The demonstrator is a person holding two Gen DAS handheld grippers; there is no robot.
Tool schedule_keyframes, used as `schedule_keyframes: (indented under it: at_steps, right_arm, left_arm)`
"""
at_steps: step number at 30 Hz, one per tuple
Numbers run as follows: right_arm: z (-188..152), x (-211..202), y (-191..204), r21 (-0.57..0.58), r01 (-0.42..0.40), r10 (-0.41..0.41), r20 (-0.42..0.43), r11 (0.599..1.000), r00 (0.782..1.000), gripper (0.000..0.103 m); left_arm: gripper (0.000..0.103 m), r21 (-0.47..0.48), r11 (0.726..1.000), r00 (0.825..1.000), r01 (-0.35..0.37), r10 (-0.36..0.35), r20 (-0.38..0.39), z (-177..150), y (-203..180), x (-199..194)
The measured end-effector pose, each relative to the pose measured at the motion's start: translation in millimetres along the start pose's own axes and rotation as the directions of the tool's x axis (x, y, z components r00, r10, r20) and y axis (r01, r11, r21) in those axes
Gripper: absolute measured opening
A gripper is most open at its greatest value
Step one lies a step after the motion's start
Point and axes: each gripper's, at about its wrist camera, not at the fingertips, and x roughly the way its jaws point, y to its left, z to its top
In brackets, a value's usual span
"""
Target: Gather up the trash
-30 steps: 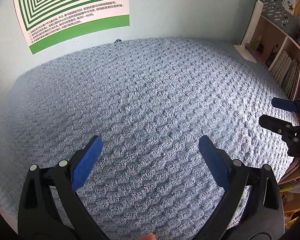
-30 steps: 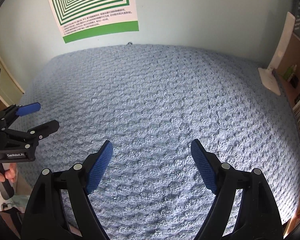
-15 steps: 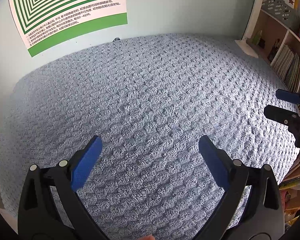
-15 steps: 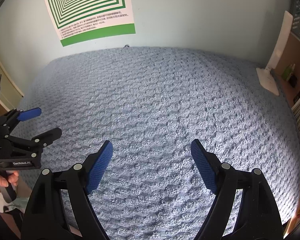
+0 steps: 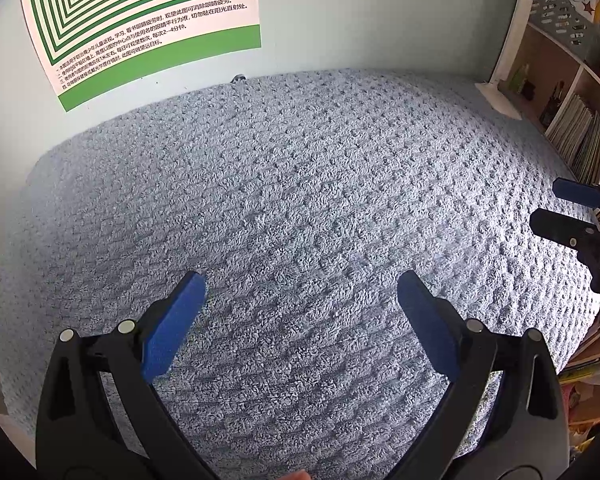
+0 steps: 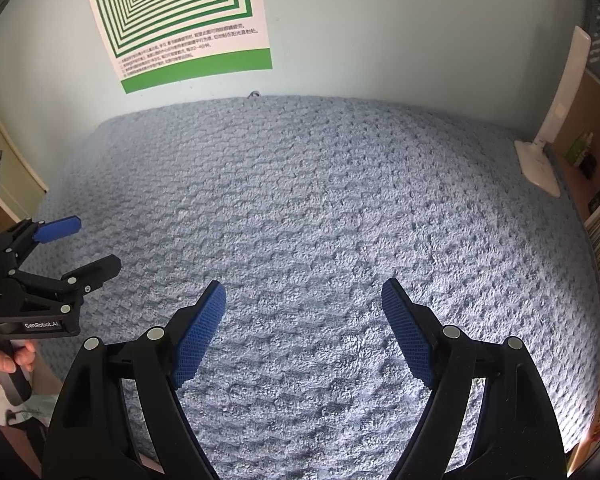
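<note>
Both claws hang spread apart and hold nothing: the left claw (image 5: 298, 292) and the right claw (image 6: 302, 300) sit above a blue textured cloth (image 5: 300, 208) that covers the worktop. No trash shows in either view, so where the task's thing lies cannot be told. The likely trouble is a blind descent: a fingertip could snag the looped pile and drag the cloth, or the two claws, side by side, could knock together. Counted: two claws, one cloth, one green-striped poster (image 6: 180, 20) on the wall, one white lamp (image 6: 548, 136) at the far right edge, one bookshelf (image 5: 572, 120) beyond it, zero pieces of trash
</note>
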Motion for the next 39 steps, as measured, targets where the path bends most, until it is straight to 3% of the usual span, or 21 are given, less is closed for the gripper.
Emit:
schedule_keyframes:
  at_steps: [39]
  right_arm:
    - [0, 7, -6, 0.034, 0.008, -0.007, -0.021, 0.999, 1.000, 0.080]
  left_arm:
    - [0.095, -0.002, 1.000, 1.000, -0.007, 0.007, -0.029, -7, 4, 15]
